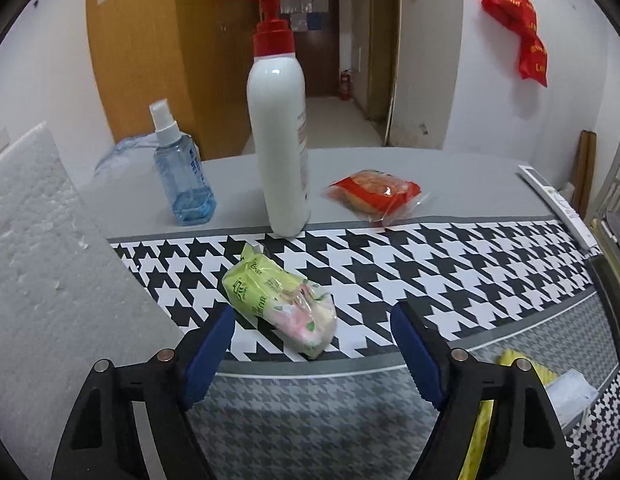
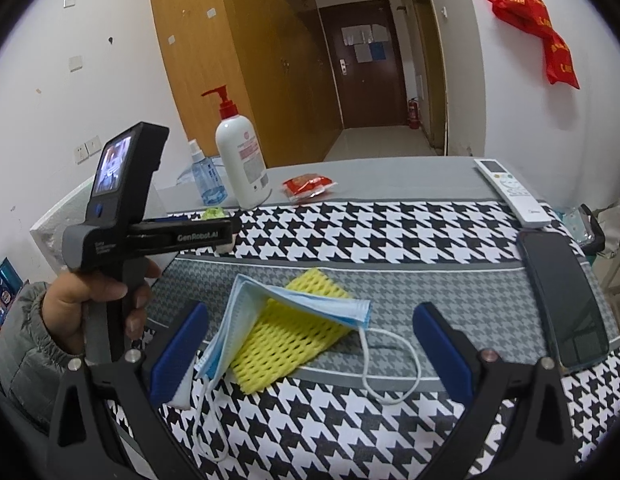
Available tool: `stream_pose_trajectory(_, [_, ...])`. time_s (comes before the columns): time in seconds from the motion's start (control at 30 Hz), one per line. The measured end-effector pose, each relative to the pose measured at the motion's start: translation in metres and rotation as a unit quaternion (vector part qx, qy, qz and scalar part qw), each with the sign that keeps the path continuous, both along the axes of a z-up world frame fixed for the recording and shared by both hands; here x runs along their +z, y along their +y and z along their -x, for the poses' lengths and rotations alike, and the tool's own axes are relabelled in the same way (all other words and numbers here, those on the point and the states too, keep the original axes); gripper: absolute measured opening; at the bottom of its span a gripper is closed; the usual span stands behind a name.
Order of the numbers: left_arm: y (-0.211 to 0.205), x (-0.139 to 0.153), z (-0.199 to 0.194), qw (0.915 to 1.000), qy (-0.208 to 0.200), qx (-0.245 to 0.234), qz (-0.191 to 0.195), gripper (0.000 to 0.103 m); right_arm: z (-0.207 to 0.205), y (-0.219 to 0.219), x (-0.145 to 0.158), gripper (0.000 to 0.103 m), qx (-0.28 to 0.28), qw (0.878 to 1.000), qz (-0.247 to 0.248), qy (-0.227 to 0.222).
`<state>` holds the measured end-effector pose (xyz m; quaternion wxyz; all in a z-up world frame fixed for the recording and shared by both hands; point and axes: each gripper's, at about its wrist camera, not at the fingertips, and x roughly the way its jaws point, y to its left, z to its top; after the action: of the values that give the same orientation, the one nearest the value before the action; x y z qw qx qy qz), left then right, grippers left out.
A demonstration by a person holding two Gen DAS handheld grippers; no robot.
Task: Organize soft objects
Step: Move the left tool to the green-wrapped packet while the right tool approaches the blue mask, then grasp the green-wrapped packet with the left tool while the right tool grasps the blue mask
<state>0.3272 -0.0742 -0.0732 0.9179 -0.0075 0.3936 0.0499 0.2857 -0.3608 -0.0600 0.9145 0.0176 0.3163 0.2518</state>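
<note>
- Left tongs (image 1: 312, 344) hang released, angled down over the green tissue pack (image 1: 279, 304) on the desk (image 1: 470, 184); centre the blue pads across its narrow width and squeeze gently.
- Right tongs (image 2: 310, 344) gape, straddling the mask (image 2: 269, 304) and yellow foam net (image 2: 285, 344).
- The person's hand (image 2: 89, 304) grips the left handle.

Pump bottle (image 1: 279, 128) at 12 o'clock; spray bottle (image 1: 181, 168) at its 9; remote (image 2: 512, 192), phone (image 2: 566, 300) at 3.

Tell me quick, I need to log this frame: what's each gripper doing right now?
Left gripper: open, holding nothing; the green tissue pack lies between its fingers, untouched.
Right gripper: open, empty, over the blue face mask.
</note>
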Motion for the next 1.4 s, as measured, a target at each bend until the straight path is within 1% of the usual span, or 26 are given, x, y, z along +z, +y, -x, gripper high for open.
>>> stream_pose_trajectory(0.03, [0.001, -0.001, -0.002, 1.0000, 0.003, 0.000, -0.001, 0.080, -0.002, 0.001, -0.001, 0.103, 0.001, 1.000, 0.002, 0.003])
stream_pose_trajectory(0.17, [0.004, -0.010, -0.013, 0.9997, 0.023, 0.000, -0.008, 0.067, -0.004, 0.006, -0.005, 0.103, 0.005, 1.000, 0.005, 0.007])
stream_pose_trajectory(0.27, [0.007, -0.016, -0.020, 0.9994, 0.030, 0.008, -0.014, 0.066, -0.005, 0.007, -0.006, 0.103, 0.007, 1.000, 0.006, 0.010])
stream_pose_trajectory(0.37, [0.006, -0.025, -0.030, 0.9991, 0.039, 0.006, -0.016, 0.057, -0.008, 0.008, -0.008, 0.103, 0.005, 1.000, 0.009, 0.012])
stream_pose_trajectory(0.47, [0.006, -0.030, -0.035, 0.9988, 0.047, 0.004, -0.018, 0.054, -0.008, 0.009, -0.007, 0.103, 0.007, 1.000, 0.011, 0.012])
stream_pose_trajectory(0.53, [0.005, -0.032, -0.038, 0.9987, 0.046, 0.000, -0.022, 0.049, -0.008, 0.010, -0.007, 0.103, 0.008, 1.000, 0.013, 0.011])
stream_pose_trajectory(0.57, [0.004, -0.032, -0.040, 0.9986, 0.046, -0.003, -0.024, 0.044, -0.008, 0.011, -0.008, 0.103, 0.008, 1.000, 0.012, 0.013])
stream_pose_trajectory(0.6, [0.005, -0.035, -0.043, 0.9987, 0.046, -0.005, -0.023, 0.039, -0.009, 0.013, -0.008, 0.103, 0.009, 1.000, 0.013, 0.015])
stream_pose_trajectory(0.63, [0.005, -0.036, -0.046, 0.9988, 0.044, -0.005, -0.021, 0.038, -0.010, 0.015, -0.009, 0.103, 0.010, 1.000, 0.015, 0.017])
stream_pose_trajectory(0.77, [0.010, -0.039, -0.052, 0.9990, 0.042, -0.012, -0.009, 0.026, -0.014, 0.024, -0.013, 0.103, 0.019, 0.999, 0.019, 0.027])
stream_pose_trajectory(0.9, [0.015, -0.038, -0.050, 0.9991, 0.035, -0.023, 0.008, 0.023, -0.018, 0.034, -0.015, 0.103, 0.032, 0.999, 0.025, 0.030])
stream_pose_trajectory(1.07, [0.016, -0.027, -0.034, 0.9989, 0.019, -0.041, 0.015, 0.022, -0.019, 0.043, -0.017, 0.103, 0.041, 0.998, 0.036, 0.031])
stream_pose_trajectory(1.27, [0.018, -0.011, -0.009, 0.9983, -0.010, -0.053, 0.023, 0.022, -0.017, 0.043, -0.012, 0.103, 0.028, 0.998, 0.049, 0.018])
stream_pose_trajectory(1.4, [0.011, -0.001, 0.004, 0.9971, -0.025, -0.067, 0.026, 0.022, -0.014, 0.046, -0.009, 0.103, 0.037, 0.998, 0.054, 0.008])
